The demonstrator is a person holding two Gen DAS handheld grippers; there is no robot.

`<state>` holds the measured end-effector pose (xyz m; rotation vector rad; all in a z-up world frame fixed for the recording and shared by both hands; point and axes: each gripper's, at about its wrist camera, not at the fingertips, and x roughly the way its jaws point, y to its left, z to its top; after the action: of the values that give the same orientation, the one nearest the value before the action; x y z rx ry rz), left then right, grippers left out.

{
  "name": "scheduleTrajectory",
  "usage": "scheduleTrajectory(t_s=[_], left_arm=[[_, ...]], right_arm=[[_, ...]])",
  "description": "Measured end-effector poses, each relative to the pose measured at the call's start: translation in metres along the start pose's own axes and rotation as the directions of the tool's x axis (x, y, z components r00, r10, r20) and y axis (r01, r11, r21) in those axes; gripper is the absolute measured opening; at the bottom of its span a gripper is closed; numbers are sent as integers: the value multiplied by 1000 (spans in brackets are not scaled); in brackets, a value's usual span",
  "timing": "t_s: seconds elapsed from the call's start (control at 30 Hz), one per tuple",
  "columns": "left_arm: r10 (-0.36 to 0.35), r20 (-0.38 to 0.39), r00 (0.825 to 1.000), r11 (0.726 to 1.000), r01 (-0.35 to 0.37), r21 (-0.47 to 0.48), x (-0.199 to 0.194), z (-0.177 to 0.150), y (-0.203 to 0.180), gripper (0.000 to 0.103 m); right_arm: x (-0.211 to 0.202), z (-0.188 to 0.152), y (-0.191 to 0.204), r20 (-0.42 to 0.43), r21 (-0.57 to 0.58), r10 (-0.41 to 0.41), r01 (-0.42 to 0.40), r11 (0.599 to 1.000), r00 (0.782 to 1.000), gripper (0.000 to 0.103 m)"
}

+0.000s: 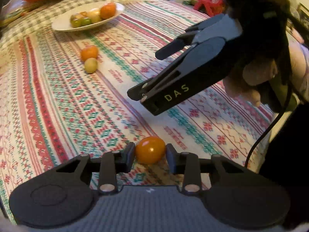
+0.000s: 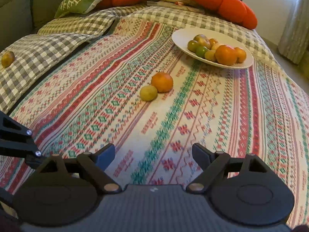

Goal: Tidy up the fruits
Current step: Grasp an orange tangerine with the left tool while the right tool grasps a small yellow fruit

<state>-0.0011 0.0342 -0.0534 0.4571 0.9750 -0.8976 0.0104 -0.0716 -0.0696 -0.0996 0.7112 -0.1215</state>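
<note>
Resting on the patterned bed cover, the small orange fruit [image 1: 150, 150] (smooth, round, probably light and slippery) sits gripped at its widest middle by the left gripper [image 1: 150, 155], while the right gripper [image 2: 153, 155] hovers wide open and empty.

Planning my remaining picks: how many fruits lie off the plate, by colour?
Orange: 2, the held fruit in the left gripper and the orange fruit mid-cloth
Yellow-green: 1, the yellow fruit
Yellow-orange: 1, the far fruit on the checked cloth
Total: 4
</note>
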Motion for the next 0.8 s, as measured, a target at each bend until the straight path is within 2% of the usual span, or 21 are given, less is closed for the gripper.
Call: scheduleTrajectory(t_s=[0.2, 0.37, 0.57, 0.77, 0.8], left_arm=[[45, 19, 999, 995, -43, -86, -2, 5, 16, 21], [58, 37, 998, 989, -52, -136, -3, 11, 24, 21], [67, 40, 997, 984, -60, -167, 0, 17, 31, 21], [79, 31, 996, 980, -72, -185, 3, 16, 33, 21], [82, 30, 996, 980, -75, -187, 3, 16, 33, 21]], right_arm=[[21, 16, -7, 30, 66, 48, -50, 997, 998, 69], [39, 27, -1, 32, 34, 55, -56, 998, 998, 57], [51, 38, 3, 54, 22, 55, -57, 998, 997, 51], [58, 45, 3, 71, 29, 44, -46, 999, 997, 39], [59, 46, 3, 73, 33, 42, -45, 998, 996, 34]])
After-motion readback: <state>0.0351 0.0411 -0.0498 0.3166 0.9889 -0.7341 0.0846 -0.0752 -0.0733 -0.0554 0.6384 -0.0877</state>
